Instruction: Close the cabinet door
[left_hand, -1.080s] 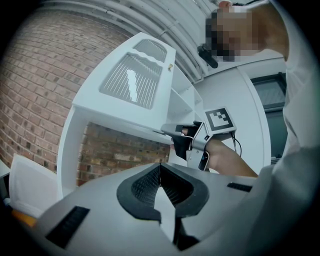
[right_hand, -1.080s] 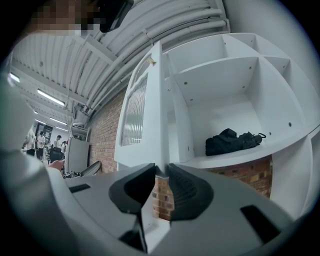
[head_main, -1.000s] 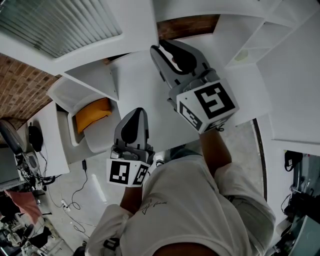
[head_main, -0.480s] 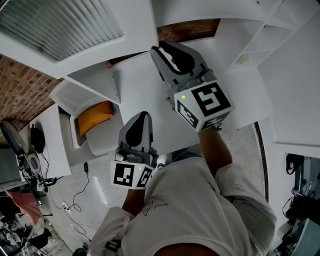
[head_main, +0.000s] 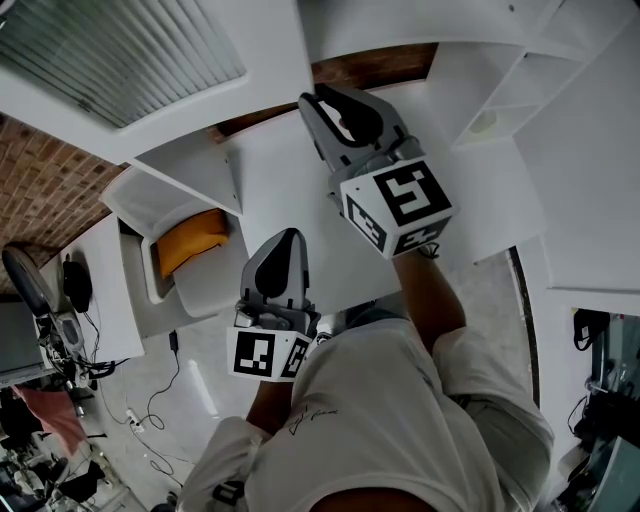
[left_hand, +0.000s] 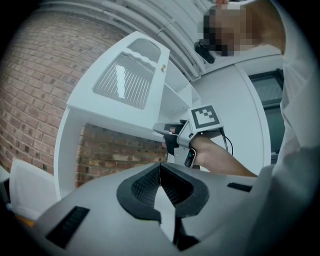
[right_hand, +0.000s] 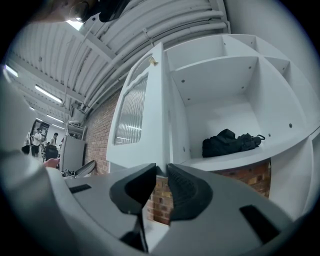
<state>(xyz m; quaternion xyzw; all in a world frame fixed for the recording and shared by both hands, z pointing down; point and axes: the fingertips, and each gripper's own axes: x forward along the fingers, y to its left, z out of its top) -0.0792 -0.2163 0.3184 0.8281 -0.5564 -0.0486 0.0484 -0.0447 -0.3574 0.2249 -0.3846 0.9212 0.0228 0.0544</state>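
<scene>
Two hand-held grippers are raised toward a white cabinet, seen from above over the person's white shirt (head_main: 390, 420). The right hand-held gripper (head_main: 322, 100) sits in the upper middle of the head view, its marker cube nearest the camera and its tips at the lower corner of the cabinet door (head_main: 120, 55). That door, with a ribbed glass panel, fills the upper left of the head view and stands swung out from the cabinet. In the right gripper view the jaws are drawn nearly together with only a narrow slit between them, and the door's white edge runs down into that slit at the tips, so they pinch the door's lower corner.

The left hand-held gripper (head_main: 290, 234) is lower in the head view, just left of centre and apart from the door. Its own view shows the jaws pressed together at the tips with nothing between them.

Right of the door in the right gripper view are the open white compartments (right_hand: 215, 75), and a black bag (right_hand: 230, 141) lies on the shelf of the middle one. A brick wall (left_hand: 30, 90) shows behind and under the cabinet. At the left of the head view, an orange object (head_main: 190, 240) lies in a white tub.
</scene>
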